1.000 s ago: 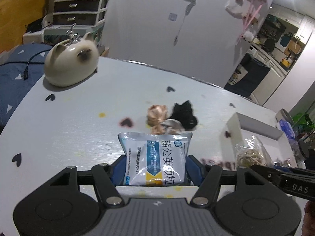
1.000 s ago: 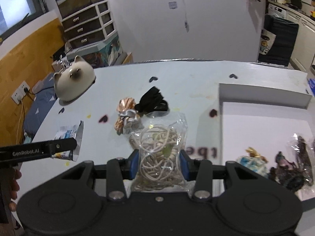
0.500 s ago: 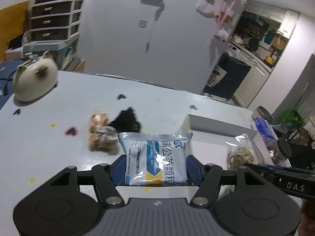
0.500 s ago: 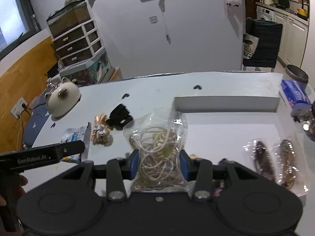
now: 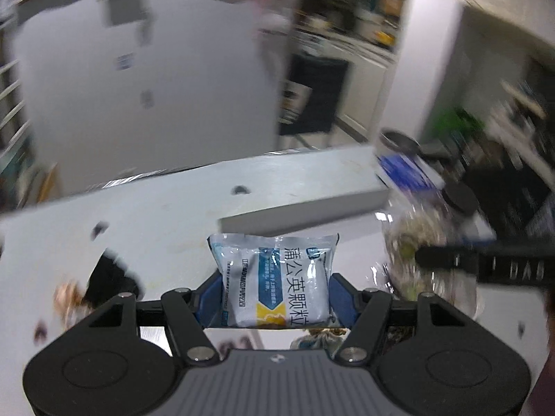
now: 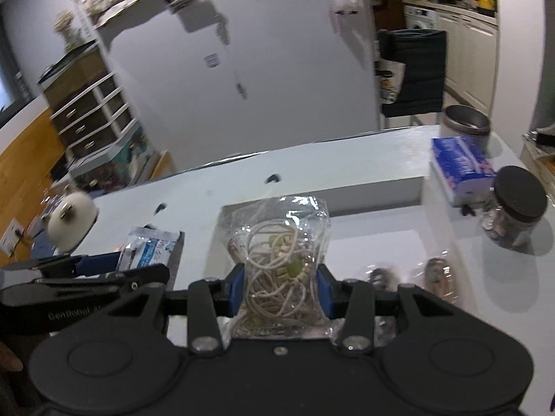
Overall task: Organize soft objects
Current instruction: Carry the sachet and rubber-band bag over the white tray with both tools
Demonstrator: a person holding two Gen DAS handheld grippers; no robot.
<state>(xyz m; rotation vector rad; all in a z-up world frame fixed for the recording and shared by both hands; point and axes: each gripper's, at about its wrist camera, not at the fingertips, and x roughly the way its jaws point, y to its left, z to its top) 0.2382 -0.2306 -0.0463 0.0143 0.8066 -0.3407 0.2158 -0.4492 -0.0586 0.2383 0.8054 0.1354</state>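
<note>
Pinching a blue-and-white packet (image 5: 277, 277) in the left gripper (image 5: 275, 294) and a clear bag of cords (image 6: 277, 263) in the right gripper (image 6: 280, 289), both mid-frame over the white tray (image 6: 374, 187), risking slippery plastic sliding loose.

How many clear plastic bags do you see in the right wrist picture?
3: one bag of cords gripped in the right gripper's jaws, and two small bags lying in the white tray. The gripper may hide others.
</note>
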